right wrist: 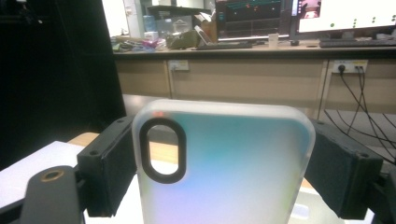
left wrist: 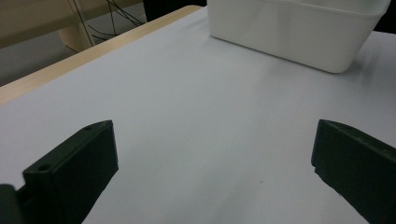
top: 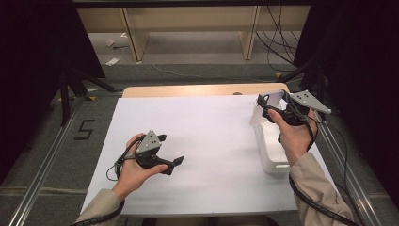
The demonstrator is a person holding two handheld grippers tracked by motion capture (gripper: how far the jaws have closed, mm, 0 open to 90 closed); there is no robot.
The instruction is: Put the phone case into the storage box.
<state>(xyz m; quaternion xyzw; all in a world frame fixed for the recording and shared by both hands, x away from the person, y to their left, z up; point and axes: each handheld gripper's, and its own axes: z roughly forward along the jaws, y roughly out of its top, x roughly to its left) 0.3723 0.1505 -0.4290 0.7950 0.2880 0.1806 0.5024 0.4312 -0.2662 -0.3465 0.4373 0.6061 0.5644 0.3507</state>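
I have the right gripper [right wrist: 219,172] clamped across a translucent phone case [right wrist: 224,163], its two black jaws pressing on the case's long edges so the thing stands upright between them with the oval camera cutout at the top. In the high view the phone case [top: 268,104] sits lifted above the far right corner of the tabletop [top: 197,141], just over the far end of the white bin [top: 272,150] that lies along the right edge. I judge this to be a carry in hand, either out of the bin or towards it; a hold across the width keeps the flat back facing the camera and stops the case from twisting, which would suit lowering it on end into that narrow bin.

My left gripper [top: 171,162] rests low over the near left part of the tabletop, its jaws standing wide apart with nothing between them. In the left gripper view I see bare white sheet between the jaws and the white bin [left wrist: 299,32] well apart at the far side. I take it the left hand [top: 134,165] is parked there to stay out of the way, while aimed at the bin and ready to steady it if it slides.

The case looks thin and flexible, so a harder squeeze might bow it.
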